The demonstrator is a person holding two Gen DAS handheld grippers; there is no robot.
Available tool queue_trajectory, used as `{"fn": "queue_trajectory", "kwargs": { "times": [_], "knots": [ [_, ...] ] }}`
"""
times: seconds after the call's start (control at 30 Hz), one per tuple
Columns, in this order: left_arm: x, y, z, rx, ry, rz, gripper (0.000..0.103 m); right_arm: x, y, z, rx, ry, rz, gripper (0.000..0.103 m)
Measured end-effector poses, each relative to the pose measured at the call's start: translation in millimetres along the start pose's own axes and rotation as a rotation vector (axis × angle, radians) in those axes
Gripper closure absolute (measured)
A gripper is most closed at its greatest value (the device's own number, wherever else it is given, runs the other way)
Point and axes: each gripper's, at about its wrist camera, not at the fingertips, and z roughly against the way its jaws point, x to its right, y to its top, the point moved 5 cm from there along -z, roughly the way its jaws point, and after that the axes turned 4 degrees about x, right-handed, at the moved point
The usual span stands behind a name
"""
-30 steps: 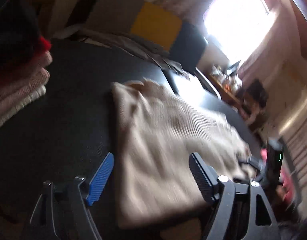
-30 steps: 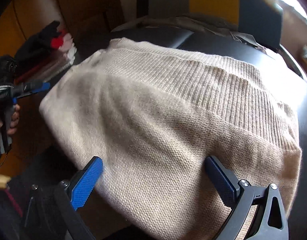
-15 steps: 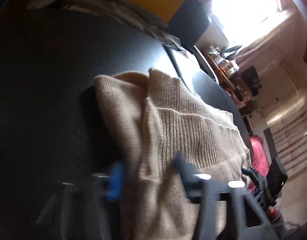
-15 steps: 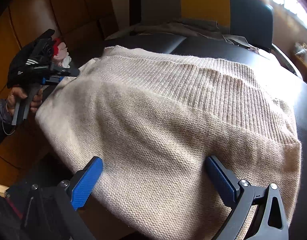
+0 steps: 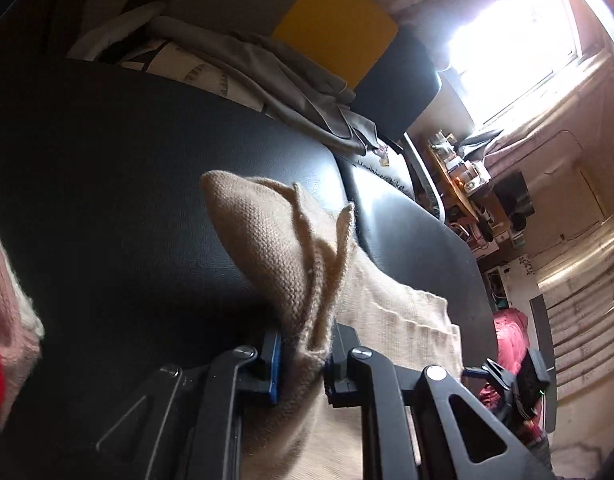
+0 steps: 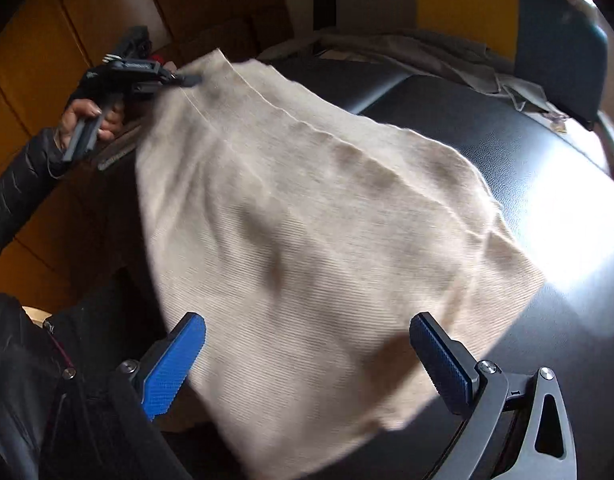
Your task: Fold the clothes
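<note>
Cream knitted sweater (image 6: 307, 216) stretching across black counter (image 6: 527, 184) from left gripper (image 5: 303, 354), just clamped onto its far corner, toward wide-open, empty right gripper (image 6: 307, 360) at near hem

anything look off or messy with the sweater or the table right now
Nothing damaged or spilled. The beige sweater lies askew and rumpled on the black table, one corner bunched and lifted in the left gripper, whose jaws have just closed on it. The right gripper is open above the near edge.
</note>
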Motion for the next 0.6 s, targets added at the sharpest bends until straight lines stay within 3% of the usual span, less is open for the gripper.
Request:
{"fn": "queue_trajectory", "kwargs": {
  "times": [0.1, 0.23, 0.43, 0.6],
  "knots": [
    [10.9, 0.7, 9.1, -0.015, -0.015, -0.003, 0.089, 10.0, 5.0, -10.9, -0.03, 0.068, 0.008, 0.0],
    [39.9, -4.2, 20.9, -0.027, -0.101, 0.009, 0.089, 20.1, -1.5, -24.4, -0.094, 0.072, 0.042, 0.0],
    [129.2, -14.5, 23.3, -0.035, -0.277, -0.021, 0.089, 24.0, -8.2, -23.1, -0.031, 0.072, 0.007, 0.0],
    [204.0, -20.4, -5.5, -0.058, -0.388, -0.001, 0.089, 27.9, -11.1, -17.3, 0.039, 0.101, -0.047, 0.0]
  ]
}}
